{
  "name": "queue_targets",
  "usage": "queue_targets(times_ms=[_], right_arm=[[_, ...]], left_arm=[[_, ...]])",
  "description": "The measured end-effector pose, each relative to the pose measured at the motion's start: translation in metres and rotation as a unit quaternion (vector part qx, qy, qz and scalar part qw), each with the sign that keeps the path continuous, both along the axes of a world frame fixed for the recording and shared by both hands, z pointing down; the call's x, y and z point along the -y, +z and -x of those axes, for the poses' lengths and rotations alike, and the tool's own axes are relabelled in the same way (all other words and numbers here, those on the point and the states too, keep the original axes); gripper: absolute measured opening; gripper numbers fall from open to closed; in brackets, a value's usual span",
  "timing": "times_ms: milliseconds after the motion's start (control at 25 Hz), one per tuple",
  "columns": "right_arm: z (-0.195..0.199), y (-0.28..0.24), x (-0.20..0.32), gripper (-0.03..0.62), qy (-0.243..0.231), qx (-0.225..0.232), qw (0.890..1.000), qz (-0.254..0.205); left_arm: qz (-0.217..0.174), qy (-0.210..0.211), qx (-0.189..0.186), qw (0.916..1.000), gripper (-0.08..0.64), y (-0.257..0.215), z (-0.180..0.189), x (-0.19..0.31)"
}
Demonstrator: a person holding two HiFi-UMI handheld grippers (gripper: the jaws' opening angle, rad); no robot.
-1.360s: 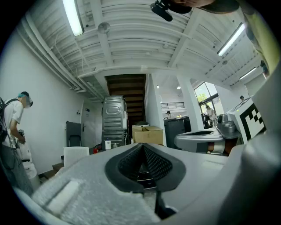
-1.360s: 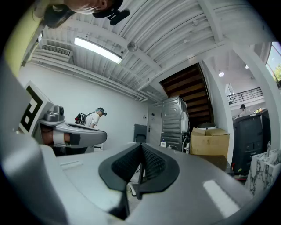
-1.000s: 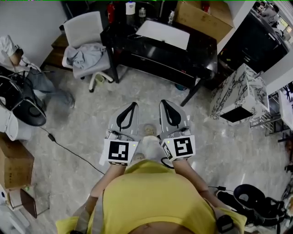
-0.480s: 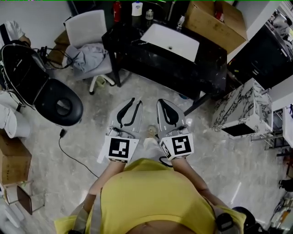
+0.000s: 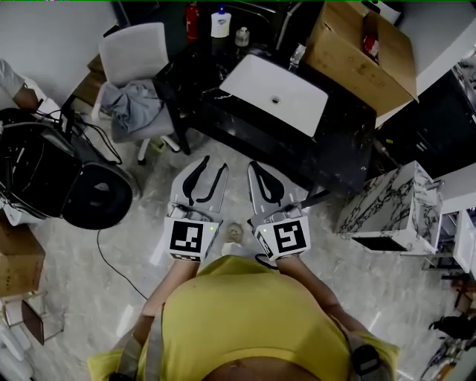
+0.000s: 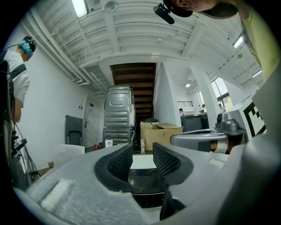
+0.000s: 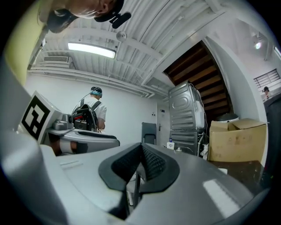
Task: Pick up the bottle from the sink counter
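A black sink counter (image 5: 342, 141) with a white basin (image 5: 274, 94) stands ahead of me. Along its back edge are a white bottle with a blue cap (image 5: 219, 22), a small clear bottle (image 5: 242, 36) and another clear bottle (image 5: 297, 53). Both grippers hover over the floor, short of the counter. My left gripper (image 5: 211, 167) has its jaws opening with nothing between them; its own view (image 6: 142, 151) looks through the gap at the counter and the white bottle (image 6: 108, 143). My right gripper (image 5: 253, 165) (image 7: 141, 149) is shut and empty.
A cardboard box (image 5: 364, 48) sits on the counter's right end. A white chair (image 5: 137, 71) with grey cloth stands left of the counter. A black round seat (image 5: 93, 197) with cables is at left, a marble cabinet (image 5: 387, 205) at right. A person (image 5: 15, 78) is at far left.
The left gripper's jaws have gone from shut to parted. The sink counter has come nearer, with the basin now fully in view. The right gripper stays shut.
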State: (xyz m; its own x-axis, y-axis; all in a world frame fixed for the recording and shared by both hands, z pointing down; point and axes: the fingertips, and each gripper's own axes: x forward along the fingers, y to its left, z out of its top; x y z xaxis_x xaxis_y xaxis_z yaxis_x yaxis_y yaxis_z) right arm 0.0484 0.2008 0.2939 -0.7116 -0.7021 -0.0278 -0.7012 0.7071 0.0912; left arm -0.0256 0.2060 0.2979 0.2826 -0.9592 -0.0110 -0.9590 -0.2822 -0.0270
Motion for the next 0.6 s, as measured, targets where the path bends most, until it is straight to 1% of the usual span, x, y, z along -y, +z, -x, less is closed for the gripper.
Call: queue_targets(times_ms=[120,240,480,600], right_arm=[[-0.005,0.000,0.034,0.002,-0.011,0.000,1.000,-0.003],[-0.008,0.001,0.058,0.002,-0.018,0.001,1.000,-0.003],[-0.017,0.009,0.088,0.002,-0.016,0.001,1.000,0.000],[-0.020,0.013,0.102,0.002,-0.010,-0.001,1.000,0.005]], left_arm=[[-0.002,-0.010,-0.001,0.9999,0.153,0.000,-0.002,0.034],[-0.002,-0.017,-0.002,0.9999,0.156,0.001,-0.005,0.057],[0.001,-0.020,-0.003,0.9998,0.157,0.007,-0.010,0.084],[0.008,-0.015,-0.005,0.9998,0.157,0.009,-0.014,0.100]])
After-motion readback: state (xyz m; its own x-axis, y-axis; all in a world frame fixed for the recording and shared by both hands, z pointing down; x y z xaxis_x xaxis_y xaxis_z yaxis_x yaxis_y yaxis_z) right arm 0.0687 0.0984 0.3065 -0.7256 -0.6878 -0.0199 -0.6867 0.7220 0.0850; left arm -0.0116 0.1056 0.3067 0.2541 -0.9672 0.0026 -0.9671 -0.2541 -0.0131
